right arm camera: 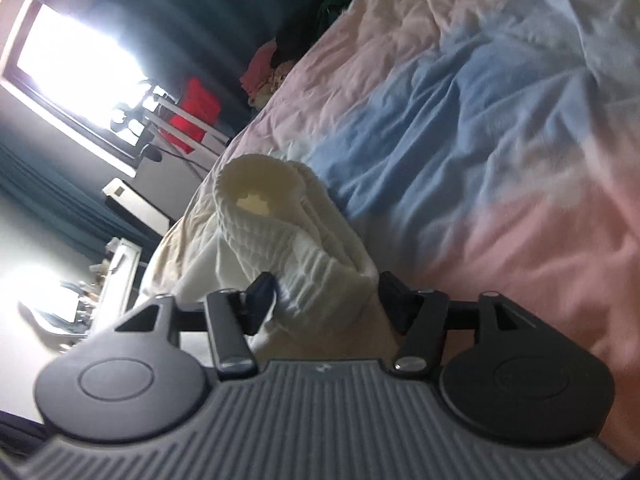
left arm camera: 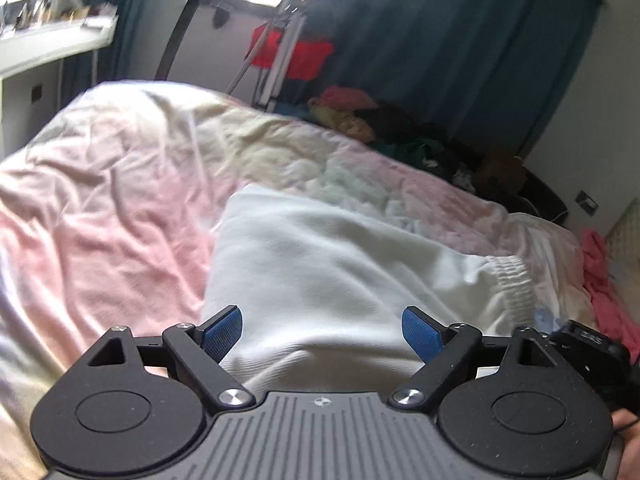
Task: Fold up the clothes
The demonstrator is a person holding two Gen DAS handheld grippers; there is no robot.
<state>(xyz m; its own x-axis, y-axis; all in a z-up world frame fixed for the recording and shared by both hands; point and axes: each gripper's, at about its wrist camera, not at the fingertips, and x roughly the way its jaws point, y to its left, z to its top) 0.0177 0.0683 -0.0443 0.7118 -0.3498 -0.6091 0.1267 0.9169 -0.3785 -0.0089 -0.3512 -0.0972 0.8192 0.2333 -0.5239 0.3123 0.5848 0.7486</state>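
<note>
Left wrist view, left to right:

- White shelf point(left arm camera: 44, 46) at the far left by a bright window, carrying small items too blurred to name.
- Bedspread point(left arm camera: 104, 184), pink shading to cream and pale green, rumpled, covering the bed.
- Left gripper point(left arm camera: 322, 334), fingers spread wide with blue pads point(left arm camera: 222, 334) facing each other; nothing sits between them. It hangs just above the near edge of the garment.
- White garment point(left arm camera: 340, 264), soft knit, lying flat on the bedspread at centre, ribbed cuff point(left arm camera: 514, 284) toward the right.
- Tripod point(left arm camera: 276, 52) and a red object point(left arm camera: 294, 54) behind the bed, before dark teal curtains point(left arm camera: 440, 40).
- Heap of mixed clothes point(left arm camera: 360, 114) beyond the bed's far edge.
- Pink cloth point(left arm camera: 600, 276) at the right margin.

Right wrist view (camera rolled sideways), left to right:

- Window point(right arm camera: 76, 68), overexposed.
- Right gripper point(right arm camera: 326, 300), fingers apart on either side of a bunched fold of the white garment point(right arm camera: 280, 232); whether the pads press the cloth cannot be told.
- The ribbed cuff point(right arm camera: 256, 184) stands raised, its opening facing the camera.
- Bedspread point(right arm camera: 480, 128), here blue and pink.
</note>
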